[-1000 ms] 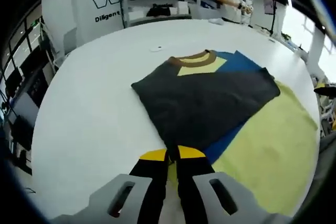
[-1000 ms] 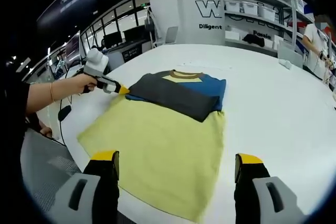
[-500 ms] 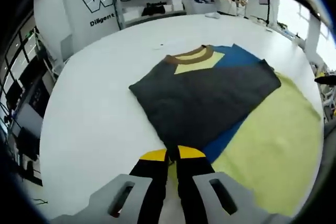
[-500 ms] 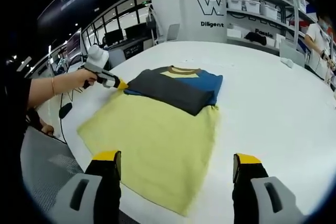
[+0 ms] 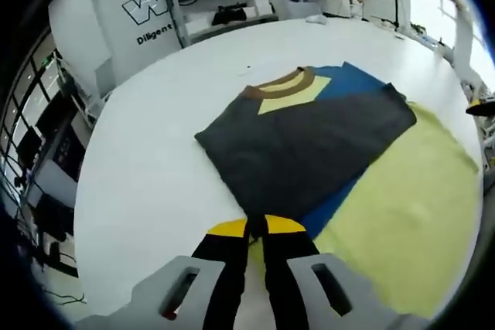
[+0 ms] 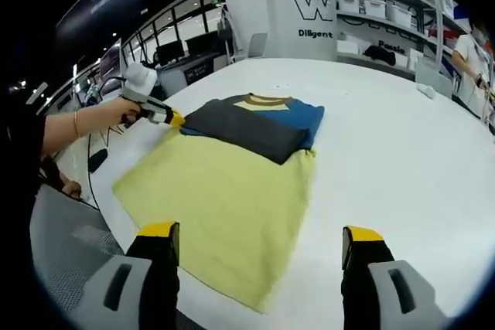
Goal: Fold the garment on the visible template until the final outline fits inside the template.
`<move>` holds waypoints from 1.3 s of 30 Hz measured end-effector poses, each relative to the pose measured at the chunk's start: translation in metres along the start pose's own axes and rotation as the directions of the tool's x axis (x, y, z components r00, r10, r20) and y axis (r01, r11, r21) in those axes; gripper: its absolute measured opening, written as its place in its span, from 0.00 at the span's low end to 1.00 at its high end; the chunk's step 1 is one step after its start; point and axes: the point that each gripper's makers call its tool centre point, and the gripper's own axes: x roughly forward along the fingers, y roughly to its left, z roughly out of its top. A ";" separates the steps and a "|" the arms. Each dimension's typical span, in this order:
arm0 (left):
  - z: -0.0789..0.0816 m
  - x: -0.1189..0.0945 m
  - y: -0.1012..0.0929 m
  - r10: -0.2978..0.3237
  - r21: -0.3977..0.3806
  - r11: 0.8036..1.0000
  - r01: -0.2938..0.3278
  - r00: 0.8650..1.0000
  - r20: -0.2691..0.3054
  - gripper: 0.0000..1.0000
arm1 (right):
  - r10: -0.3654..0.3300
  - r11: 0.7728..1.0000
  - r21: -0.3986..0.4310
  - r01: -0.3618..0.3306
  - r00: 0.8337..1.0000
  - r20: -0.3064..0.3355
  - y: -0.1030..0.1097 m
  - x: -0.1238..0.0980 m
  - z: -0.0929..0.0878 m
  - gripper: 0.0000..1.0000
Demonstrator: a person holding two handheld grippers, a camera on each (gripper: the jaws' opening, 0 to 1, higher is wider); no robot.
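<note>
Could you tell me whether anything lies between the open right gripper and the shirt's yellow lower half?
Nothing visible does. The right gripper hangs open over the near edge of the shirt, with only bare white table beside it. The left gripper is shut on the shirt's far corner, out of the path.

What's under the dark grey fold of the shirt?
Blue shirt fabric shows past the dark grey fold, and yellow-green fabric continues beyond it. What lies directly beneath the fold is covered.
</note>
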 end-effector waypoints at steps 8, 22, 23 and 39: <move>0.017 -0.025 -0.011 -0.059 -0.092 0.993 0.068 0.993 0.100 0.48 | 0.020 1.000 0.008 -0.020 1.000 0.024 0.002 0.001 0.008 0.91; 0.007 -0.049 -0.032 -0.115 -0.074 0.989 0.130 0.978 0.174 0.92 | 0.052 0.998 0.038 -0.055 0.997 0.064 0.014 0.004 0.016 0.99; 0.009 -0.051 -0.034 -0.122 -0.070 0.988 0.138 0.972 0.199 0.94 | 0.053 0.998 0.039 -0.056 0.997 0.061 0.015 0.004 0.015 0.99; -0.037 -0.077 -0.060 -0.172 0.000 0.985 0.174 0.972 0.162 0.97 | 0.098 0.995 -0.005 -0.098 0.994 -0.050 0.024 0.006 -0.016 0.87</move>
